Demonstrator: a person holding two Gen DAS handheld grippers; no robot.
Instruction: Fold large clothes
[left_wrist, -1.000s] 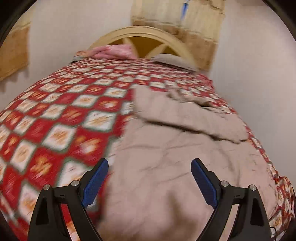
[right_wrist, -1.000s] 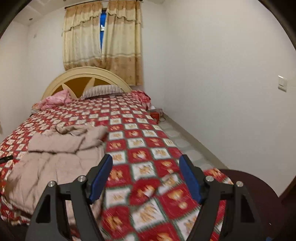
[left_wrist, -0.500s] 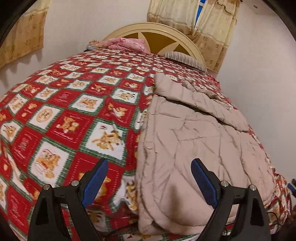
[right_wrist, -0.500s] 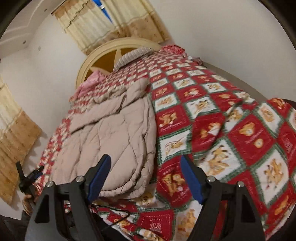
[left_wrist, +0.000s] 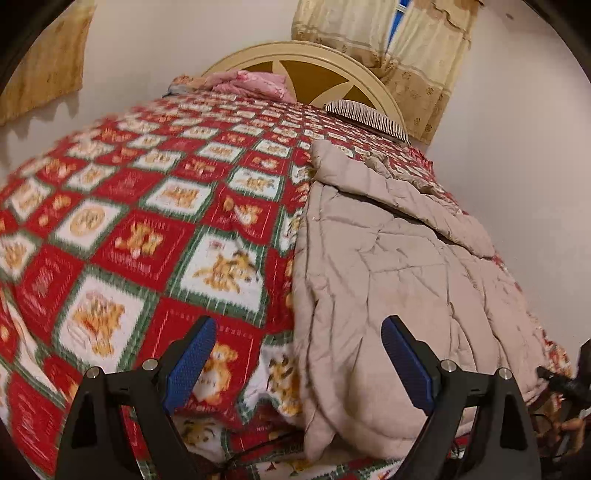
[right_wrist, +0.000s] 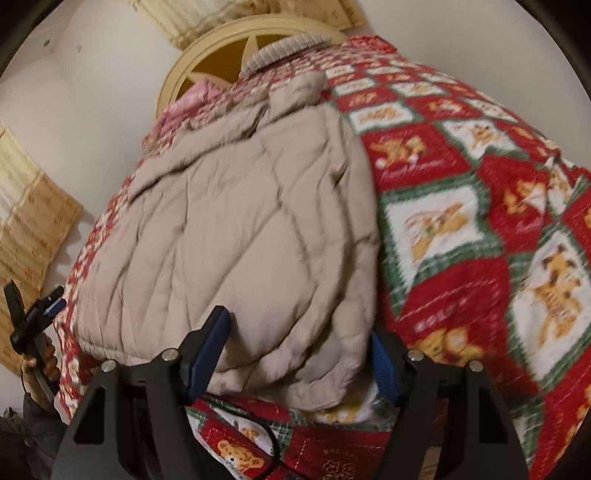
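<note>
Lying rumpled on the bedspread (left_wrist: 147, 240), beige quilted coat (right_wrist: 240, 229); both fingers released.

The room was warmly, evenly lit from indoors. Soft shadows fell under the wall hanging (left_wrist: 48, 62). Both fisheye views bowed at dark corners, and the bedspread (right_wrist: 480, 229) smeared with motion blur.

bedspread (left_wrist: 147, 236) bare left of jacket (left_wrist: 388, 266), wall beyond
</note>
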